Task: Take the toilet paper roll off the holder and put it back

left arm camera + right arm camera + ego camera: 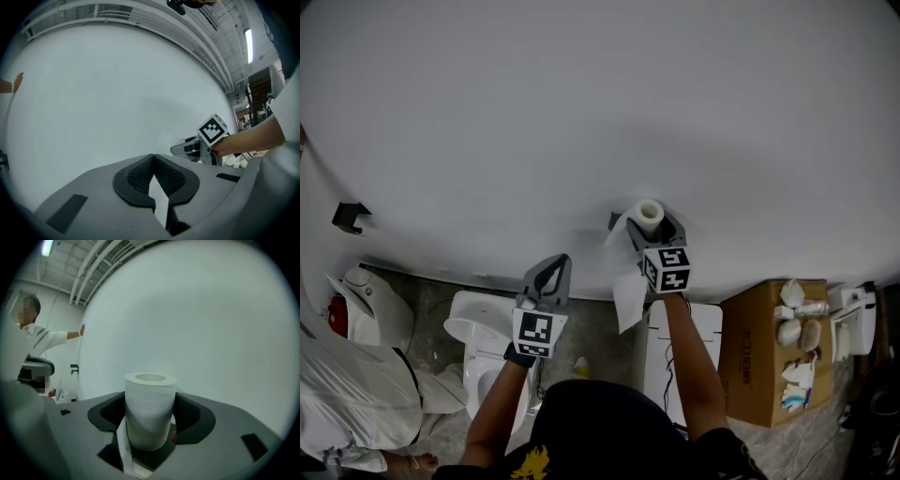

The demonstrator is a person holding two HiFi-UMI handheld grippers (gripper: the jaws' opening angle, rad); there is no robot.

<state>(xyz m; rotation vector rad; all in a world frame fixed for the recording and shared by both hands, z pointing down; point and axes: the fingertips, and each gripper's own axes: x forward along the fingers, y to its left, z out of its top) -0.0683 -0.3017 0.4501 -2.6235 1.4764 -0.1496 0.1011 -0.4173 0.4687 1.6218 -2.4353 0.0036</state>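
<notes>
From the head view, both claws are held out toward a plain white wall [600, 103]. The right claw [660, 228] has the toilet paper roll [650, 214] standing upright between its jaws, close against the wall, with a loose sheet [629, 298] hanging below. A small dark holder [614, 221] sits just left of the roll; I cannot tell whether the roll rests on it. The left claw [550, 269] is off to the left, over a white toilet [478, 330]. A cardboard box [755, 361] stands to the right.

The left gripper view shows that claw's jaws with their tips together and nothing between them, facing bare wall.

The right gripper view shows both pads against the roll's sides, gripping it, with the core opening facing up. At far left, a person in white [44, 339] reaches to the wall.
</notes>
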